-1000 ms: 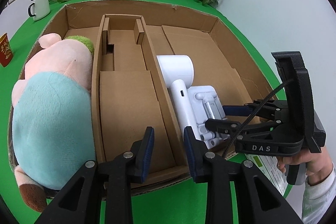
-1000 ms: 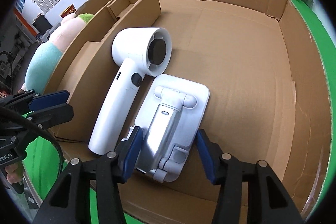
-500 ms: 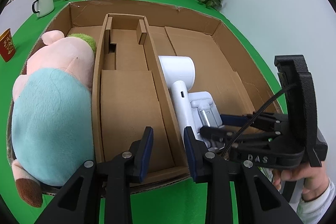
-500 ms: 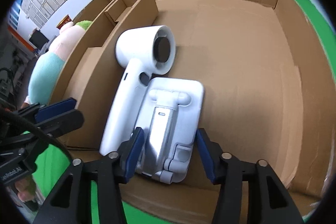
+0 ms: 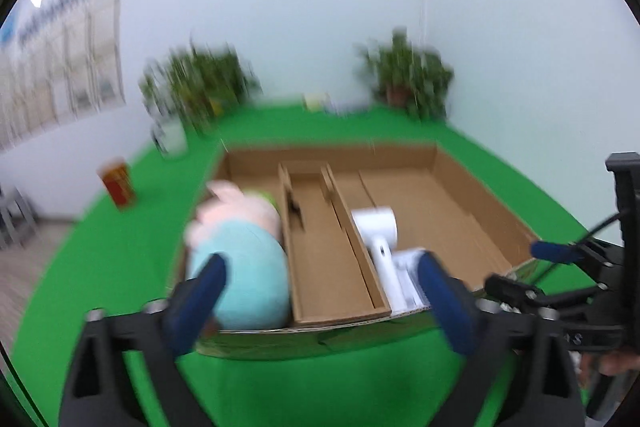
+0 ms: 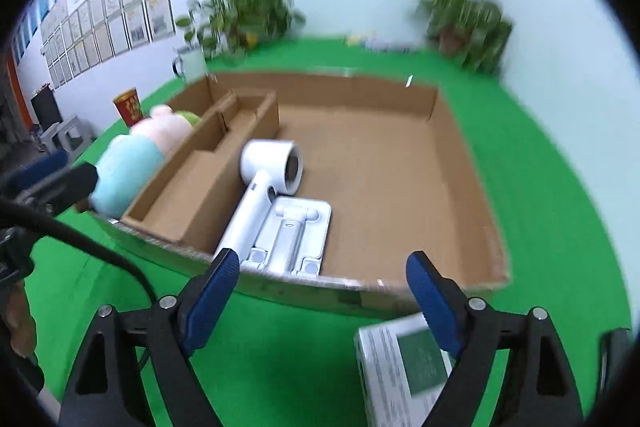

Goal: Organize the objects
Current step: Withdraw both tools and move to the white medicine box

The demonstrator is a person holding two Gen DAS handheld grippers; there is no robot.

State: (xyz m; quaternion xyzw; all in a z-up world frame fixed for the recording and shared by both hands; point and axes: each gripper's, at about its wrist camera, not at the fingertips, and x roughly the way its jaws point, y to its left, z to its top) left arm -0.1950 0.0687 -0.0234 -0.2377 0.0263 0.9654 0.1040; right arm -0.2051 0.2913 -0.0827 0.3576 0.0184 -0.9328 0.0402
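A divided cardboard box (image 6: 464, 163) (image 5: 480, 203) lies on the green table. In its big right compartment a white hair dryer (image 6: 260, 195) (image 5: 380, 239) lies beside a white folding stand (image 6: 296, 231) (image 5: 408, 283). A pink and teal plush toy (image 5: 240, 259) (image 6: 132, 155) fills the left compartment. My right gripper (image 6: 322, 285) hovers over the box's near wall, jaws opening, nothing between them. My left gripper (image 5: 320, 301) is pulled back over the near edge, jaws opening wide and empty. The picture is blurred by motion.
A white and green carton (image 6: 404, 359) lies on the green cloth in front of the box, under my right gripper. A red cup (image 5: 118, 183), a white mug (image 6: 192, 63) and potted plants (image 5: 404, 75) stand beyond the box. The middle narrow compartment (image 5: 324, 259) holds nothing.
Both grippers have drawn back and up out of the box. The right one has let go of the white stand, which lies in the box. Both pairs of jaws have spread wide.
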